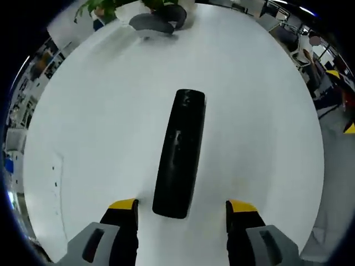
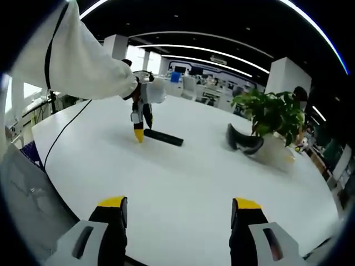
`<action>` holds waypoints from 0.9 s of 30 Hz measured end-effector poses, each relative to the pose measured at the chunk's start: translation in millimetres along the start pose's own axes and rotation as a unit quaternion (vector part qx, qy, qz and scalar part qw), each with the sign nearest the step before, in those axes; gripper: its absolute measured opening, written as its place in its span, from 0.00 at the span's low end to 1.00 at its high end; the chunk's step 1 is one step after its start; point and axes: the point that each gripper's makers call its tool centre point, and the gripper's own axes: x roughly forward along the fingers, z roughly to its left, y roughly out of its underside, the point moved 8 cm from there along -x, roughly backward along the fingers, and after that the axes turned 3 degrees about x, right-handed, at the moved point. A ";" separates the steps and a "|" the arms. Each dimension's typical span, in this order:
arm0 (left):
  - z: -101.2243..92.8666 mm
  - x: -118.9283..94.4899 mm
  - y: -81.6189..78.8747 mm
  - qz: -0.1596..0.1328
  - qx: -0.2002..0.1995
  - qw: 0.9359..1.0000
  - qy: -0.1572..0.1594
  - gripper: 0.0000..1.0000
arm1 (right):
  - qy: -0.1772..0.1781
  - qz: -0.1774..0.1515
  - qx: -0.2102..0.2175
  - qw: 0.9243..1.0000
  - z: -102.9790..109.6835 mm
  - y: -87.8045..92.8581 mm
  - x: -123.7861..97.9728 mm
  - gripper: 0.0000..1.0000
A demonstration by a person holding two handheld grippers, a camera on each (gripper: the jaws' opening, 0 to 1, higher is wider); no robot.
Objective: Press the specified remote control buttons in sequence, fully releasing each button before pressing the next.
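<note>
Left gripper view has my left gripper [image 1: 182, 213] at the bottom of the frame, jaws spread wide with nothing between them, straddling the near end of the black remote [image 1: 180, 155], which lies lengthwise mid-frame on the white table [image 1: 100, 122]. Honestly, the buttons are barely readable, so I could easily mash the wrong one or nudge the remote sideways. In the right gripper view, the right gripper [image 2: 180, 213] sits low, spread too, well away from the remote at centre-left.
</note>
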 end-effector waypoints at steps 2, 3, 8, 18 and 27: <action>2.5 -0.3 -0.4 -0.002 -0.003 1.000 -0.001 0.59 | -0.001 0.001 -0.001 1.000 0.5 0.0 0.1 0.75; 2.9 -0.4 -1.3 -0.001 -0.009 1.000 -0.003 0.57 | -0.001 0.000 -0.002 1.000 0.4 -0.2 0.1 0.75; -2.9 -0.6 -6.8 0.010 0.011 1.000 0.001 0.42 | 0.003 -0.002 0.004 1.000 -0.7 -0.7 -0.3 0.75; -2.0 -1.1 -8.9 0.021 0.017 1.000 -0.012 0.23 | 0.006 -0.002 0.004 1.000 -1.3 -0.5 -0.7 0.75; -5.6 -0.7 -9.5 0.025 0.032 0.999 -0.022 0.23 | 0.005 -0.002 0.002 1.000 -0.9 -0.8 -0.9 0.75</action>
